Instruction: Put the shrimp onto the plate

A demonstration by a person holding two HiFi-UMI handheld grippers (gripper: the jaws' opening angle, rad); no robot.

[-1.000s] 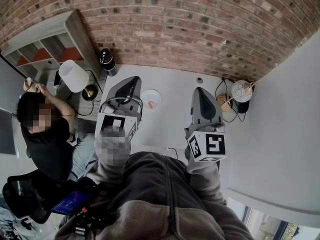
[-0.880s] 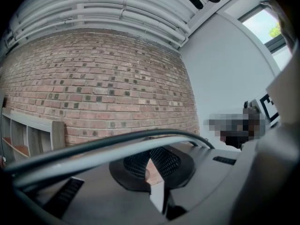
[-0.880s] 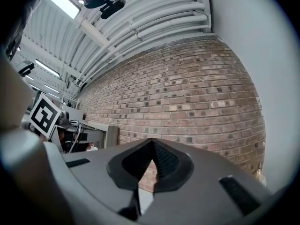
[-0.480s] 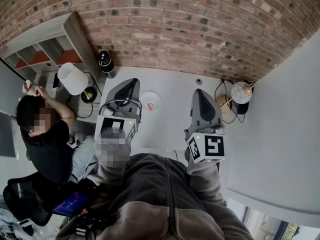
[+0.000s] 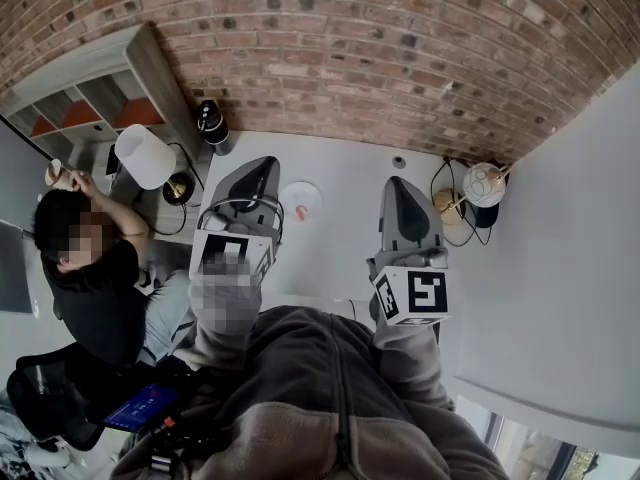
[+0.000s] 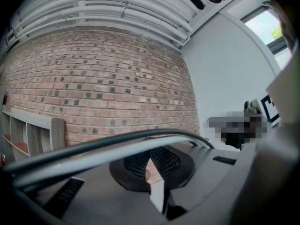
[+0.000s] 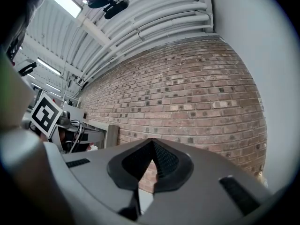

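Hovering over the table (image 5: 345,233), both grippers sit side by side. Left gripper (image 5: 262,162): jaws pressed together, nothing between them. Right gripper (image 5: 398,181): likewise closed and empty (its own view shows the tips meeting). The plate (image 5: 289,190) lies on the table between them, nearer the left gripper. A small pink item on it, apparently the shrimp (image 5: 302,209), is too small to confirm.
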